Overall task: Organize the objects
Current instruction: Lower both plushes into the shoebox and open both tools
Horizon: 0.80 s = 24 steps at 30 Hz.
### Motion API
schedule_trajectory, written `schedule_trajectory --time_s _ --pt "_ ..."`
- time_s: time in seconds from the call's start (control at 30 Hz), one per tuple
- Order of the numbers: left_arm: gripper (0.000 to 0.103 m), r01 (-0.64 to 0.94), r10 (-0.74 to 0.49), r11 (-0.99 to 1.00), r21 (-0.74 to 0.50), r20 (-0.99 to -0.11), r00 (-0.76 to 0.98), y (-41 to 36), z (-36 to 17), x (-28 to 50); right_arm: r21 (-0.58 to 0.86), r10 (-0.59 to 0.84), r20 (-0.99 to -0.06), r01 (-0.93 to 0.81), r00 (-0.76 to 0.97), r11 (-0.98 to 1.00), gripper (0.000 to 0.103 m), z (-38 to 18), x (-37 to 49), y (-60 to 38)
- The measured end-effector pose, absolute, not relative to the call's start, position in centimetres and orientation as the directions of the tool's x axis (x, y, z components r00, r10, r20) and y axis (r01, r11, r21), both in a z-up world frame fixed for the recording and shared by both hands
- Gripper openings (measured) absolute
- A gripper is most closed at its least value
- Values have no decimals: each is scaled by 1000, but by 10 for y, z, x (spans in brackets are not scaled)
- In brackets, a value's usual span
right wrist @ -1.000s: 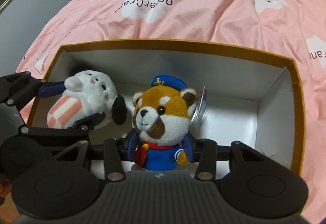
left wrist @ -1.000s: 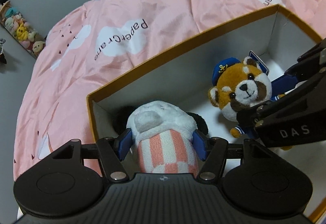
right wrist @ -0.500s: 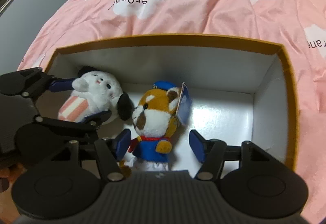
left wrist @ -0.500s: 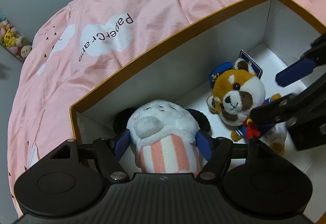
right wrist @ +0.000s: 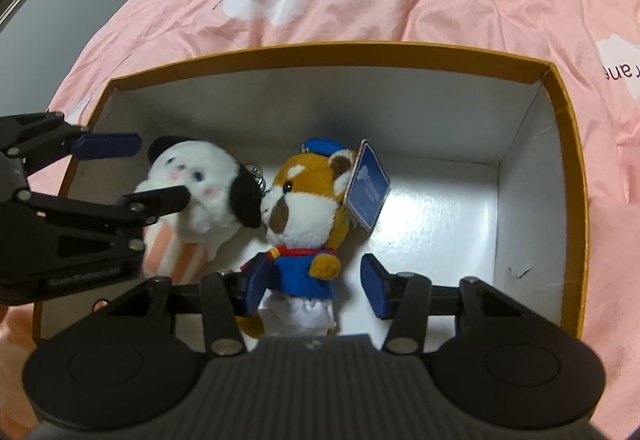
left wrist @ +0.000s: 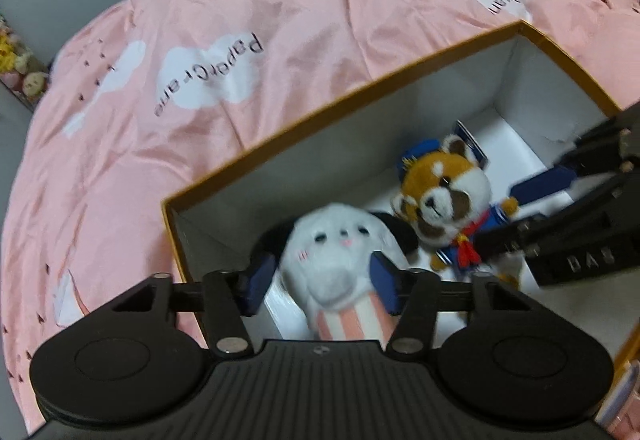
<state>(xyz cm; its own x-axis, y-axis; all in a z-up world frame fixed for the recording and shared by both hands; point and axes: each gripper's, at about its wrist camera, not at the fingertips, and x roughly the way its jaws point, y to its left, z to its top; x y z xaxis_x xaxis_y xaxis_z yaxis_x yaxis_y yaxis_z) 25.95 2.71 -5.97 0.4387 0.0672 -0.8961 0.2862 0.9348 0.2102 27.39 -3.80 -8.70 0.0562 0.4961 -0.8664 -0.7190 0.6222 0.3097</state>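
Both plush toys lie side by side in the orange-rimmed box on the bed; left claw closing around the white dog plush, pads apart, likely to reseat it; right claw closing, pads apart, astride the red panda plush.

The white dog plush in a pink-striped outfit lies between the left gripper's fingers. The red panda plush in a blue sailor suit lies between the right gripper's fingers, its head touching the dog's black ear.

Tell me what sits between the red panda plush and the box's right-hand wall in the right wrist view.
Only bare white box floor; the red panda plush has its blue tag on that side, short of the wall.
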Motion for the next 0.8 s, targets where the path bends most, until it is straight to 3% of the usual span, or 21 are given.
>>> schedule_trajectory --time_s 0.07,0.27,0.8 --pt "46 296 57 935 197 -905 421 28 -62 255 309 499 -864 -720 60 621 50 -87 273 -37" --pt "42 309 59 926 217 -891 450 15 -69 252 305 488 -871 -720 52 623 32 -90 275 -32" --pt "41 298 147 901 316 -868 474 1 -74 249 328 524 -851 -745 33 581 29 -96 279 1"
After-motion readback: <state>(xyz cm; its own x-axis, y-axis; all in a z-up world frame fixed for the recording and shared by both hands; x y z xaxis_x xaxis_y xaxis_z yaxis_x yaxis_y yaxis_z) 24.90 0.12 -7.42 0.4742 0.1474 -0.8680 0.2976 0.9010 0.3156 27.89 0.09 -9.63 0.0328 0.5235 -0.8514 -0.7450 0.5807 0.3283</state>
